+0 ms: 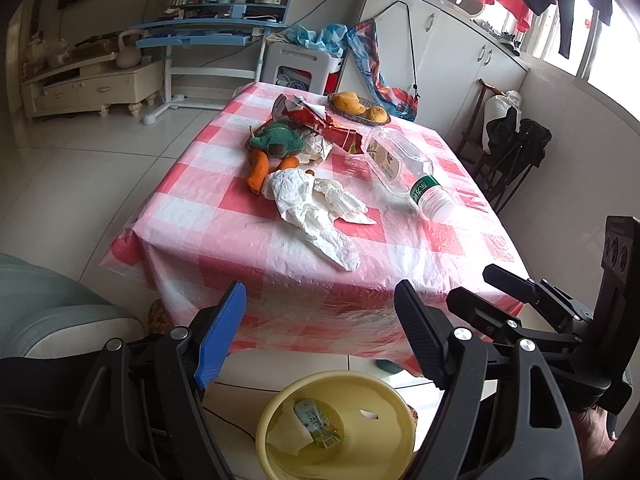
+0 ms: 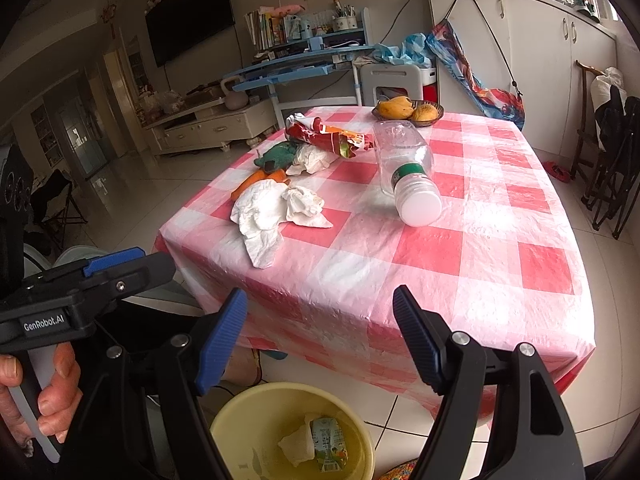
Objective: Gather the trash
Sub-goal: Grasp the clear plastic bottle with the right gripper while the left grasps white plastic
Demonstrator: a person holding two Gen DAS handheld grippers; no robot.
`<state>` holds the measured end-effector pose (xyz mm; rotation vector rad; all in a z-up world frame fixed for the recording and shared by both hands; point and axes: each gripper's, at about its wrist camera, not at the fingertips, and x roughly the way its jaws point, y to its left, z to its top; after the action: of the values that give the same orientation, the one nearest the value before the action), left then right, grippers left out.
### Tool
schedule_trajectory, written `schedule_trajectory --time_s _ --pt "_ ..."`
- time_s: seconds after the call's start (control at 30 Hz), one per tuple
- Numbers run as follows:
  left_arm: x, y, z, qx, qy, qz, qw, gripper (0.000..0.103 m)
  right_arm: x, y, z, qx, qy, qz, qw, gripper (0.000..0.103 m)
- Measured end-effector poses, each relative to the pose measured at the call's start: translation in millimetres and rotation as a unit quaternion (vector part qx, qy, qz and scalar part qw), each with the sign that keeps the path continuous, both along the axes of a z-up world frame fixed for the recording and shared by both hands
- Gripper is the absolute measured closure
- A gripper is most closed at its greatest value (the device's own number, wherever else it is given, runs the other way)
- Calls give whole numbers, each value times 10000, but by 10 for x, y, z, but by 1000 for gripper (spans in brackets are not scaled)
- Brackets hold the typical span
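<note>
1. Nearest the cameras, a round yellow plastic bin [image 1: 336, 424] is seen on the floor below the table edge, with a small drink carton [image 1: 318, 424] and tissue inside.
2. Above it, the left gripper [image 1: 320, 336] and right gripper [image 2: 320, 336] are held released, nothing between their jaws.
3. On the red-and-white checked tablecloth [image 2: 460, 248], crumpled white tissue paper [image 2: 276, 208] is seen left, a red snack wrapper [image 2: 328, 138] behind, and a clear plastic bottle [image 2: 408, 172] lying on its side to the right.

Crumpled white tissues [image 1: 316, 208], clear bottle [image 1: 404, 168] on its side, torn red wrapper [image 1: 320, 122] — perhaps snack packaging, on the table
</note>
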<state>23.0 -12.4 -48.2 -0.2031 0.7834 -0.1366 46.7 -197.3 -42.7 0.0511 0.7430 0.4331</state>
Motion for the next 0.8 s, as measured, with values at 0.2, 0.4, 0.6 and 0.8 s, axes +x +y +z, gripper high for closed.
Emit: schedule_trajectory --time_s 0.2,0.4,0.6,0.8 --pt "24 16 15 134 16 66 9999 30 122 -9 85 41 -65 -7 10000 31" --pt "70 -11 9 242 92 59 9996 30 317 9 184 -104 -234 -24 9997 27" --pt "167 97 8 159 215 192 9995 30 681 -7 319 -352 -454 -115 9983 24" --pt "316 262 -24 55 425 467 9980 30 1135 -34 221 -597 -236 -233 9977 22"
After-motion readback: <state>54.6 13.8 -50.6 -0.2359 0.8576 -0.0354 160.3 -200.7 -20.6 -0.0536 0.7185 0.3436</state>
